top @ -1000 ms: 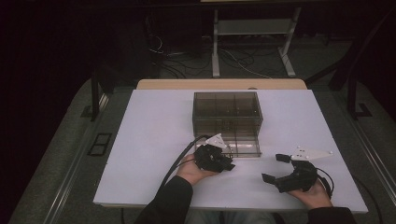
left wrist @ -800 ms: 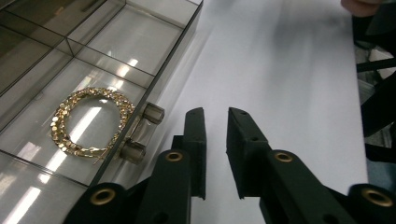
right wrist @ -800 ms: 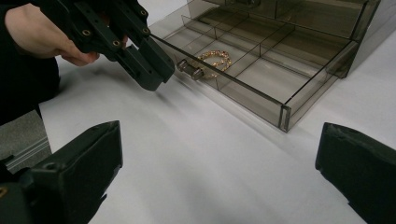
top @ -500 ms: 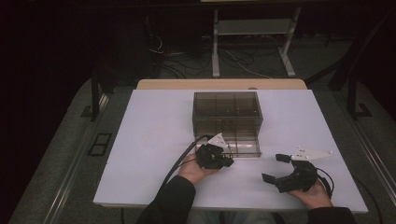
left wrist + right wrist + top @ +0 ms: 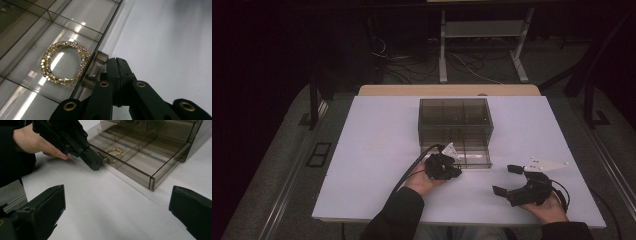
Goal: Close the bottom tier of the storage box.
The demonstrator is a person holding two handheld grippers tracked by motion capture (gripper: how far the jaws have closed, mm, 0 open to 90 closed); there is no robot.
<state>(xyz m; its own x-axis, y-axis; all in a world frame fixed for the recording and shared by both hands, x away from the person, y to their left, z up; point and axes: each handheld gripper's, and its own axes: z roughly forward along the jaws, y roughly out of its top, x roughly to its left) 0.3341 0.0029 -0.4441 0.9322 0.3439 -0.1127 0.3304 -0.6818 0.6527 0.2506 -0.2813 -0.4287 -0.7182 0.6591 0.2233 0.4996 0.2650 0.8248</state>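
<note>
1. The smoky drawer (image 5: 472, 155) stands pulled out of the organizer box (image 5: 455, 120); a gold bracelet (image 5: 65, 62) lies in its front compartment, just behind the small knob (image 5: 96, 68).
2. The left gripper (image 5: 451, 169) has its jaws together at the knob's side; whether they pinch it I cannot tell.
3. The right gripper (image 5: 508, 180) rests well apart, jaws wide and empty.
4. Since the earlier frame the left jaws have closed; the right hand has kept still.
5. White counter (image 5: 377, 150), dark room, cables on the floor behind.
</note>
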